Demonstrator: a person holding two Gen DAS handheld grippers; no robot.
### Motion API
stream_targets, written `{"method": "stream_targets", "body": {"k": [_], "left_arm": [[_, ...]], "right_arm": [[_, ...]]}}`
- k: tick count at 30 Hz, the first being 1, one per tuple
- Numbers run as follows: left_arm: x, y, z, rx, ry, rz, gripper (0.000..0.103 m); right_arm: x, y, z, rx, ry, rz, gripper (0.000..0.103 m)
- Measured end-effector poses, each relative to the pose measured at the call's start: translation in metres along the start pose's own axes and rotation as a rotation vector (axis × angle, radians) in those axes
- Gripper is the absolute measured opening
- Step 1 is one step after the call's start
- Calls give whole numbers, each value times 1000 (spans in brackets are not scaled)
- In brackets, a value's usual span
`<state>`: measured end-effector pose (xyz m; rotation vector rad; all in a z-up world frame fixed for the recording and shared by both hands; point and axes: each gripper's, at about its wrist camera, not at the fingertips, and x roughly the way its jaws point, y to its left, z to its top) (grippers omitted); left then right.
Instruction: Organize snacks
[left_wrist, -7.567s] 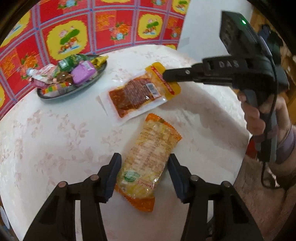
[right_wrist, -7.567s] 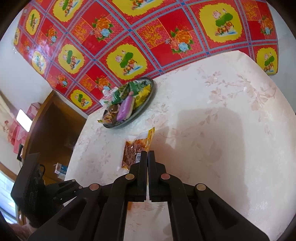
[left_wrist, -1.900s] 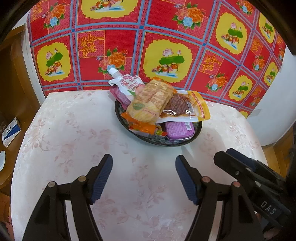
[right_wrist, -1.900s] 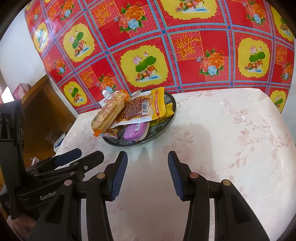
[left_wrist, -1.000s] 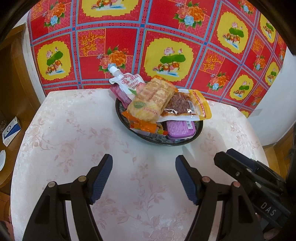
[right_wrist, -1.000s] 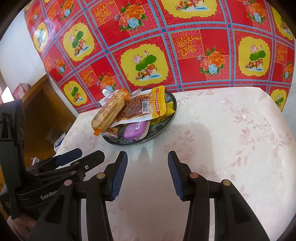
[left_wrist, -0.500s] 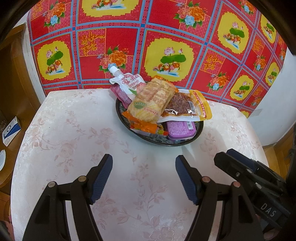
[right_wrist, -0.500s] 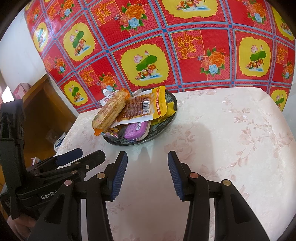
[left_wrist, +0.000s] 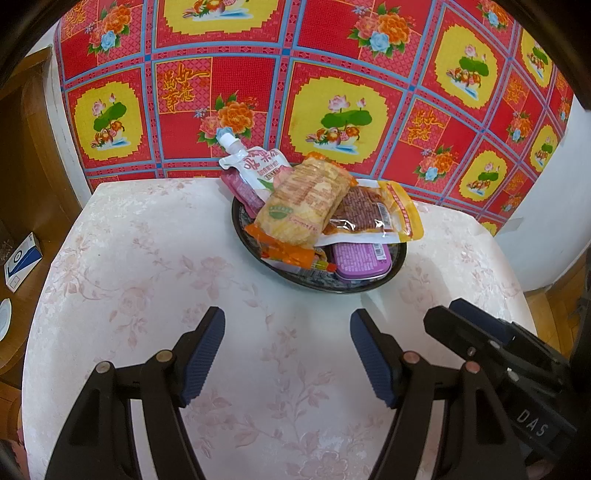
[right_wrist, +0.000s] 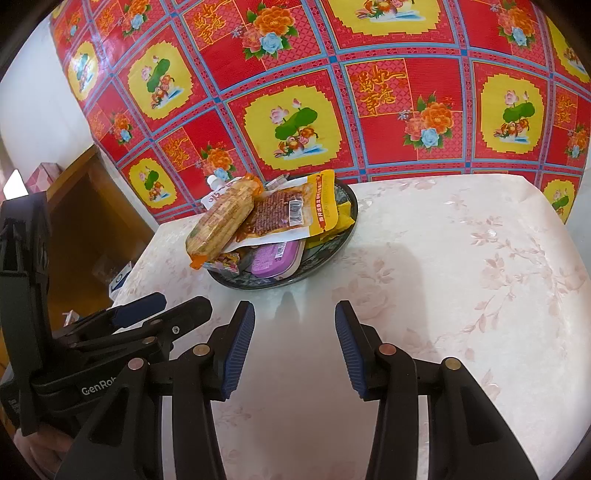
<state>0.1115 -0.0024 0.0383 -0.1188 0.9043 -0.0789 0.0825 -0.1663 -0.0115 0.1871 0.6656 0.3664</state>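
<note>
Snacks job: our left gripper (left_wrist: 287, 350) and right gripper (right_wrist: 294, 345) both gape empty above the table (right_wrist: 461, 266), well short of the dark plate (left_wrist: 397, 264). Plate holds everything we see: long cracker pack (left_wrist: 306, 201), red jerky pouch (left_wrist: 365, 214), purple tin (left_wrist: 360, 262), spouted pouch (left_wrist: 258, 166). Looks finished to us; next we'd only retreat, or nudge overhanging packs inward.

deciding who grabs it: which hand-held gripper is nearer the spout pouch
Left hand-held gripper, likely: in front of the pouch; right one sits further right.
</note>
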Motion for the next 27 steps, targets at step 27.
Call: {"method": "stream_targets", "body": {"k": [27], "left_arm": [[2,3,0,-5,16,5,74]], "right_arm": [[1,-1,-2,5,6,1,47]]}}
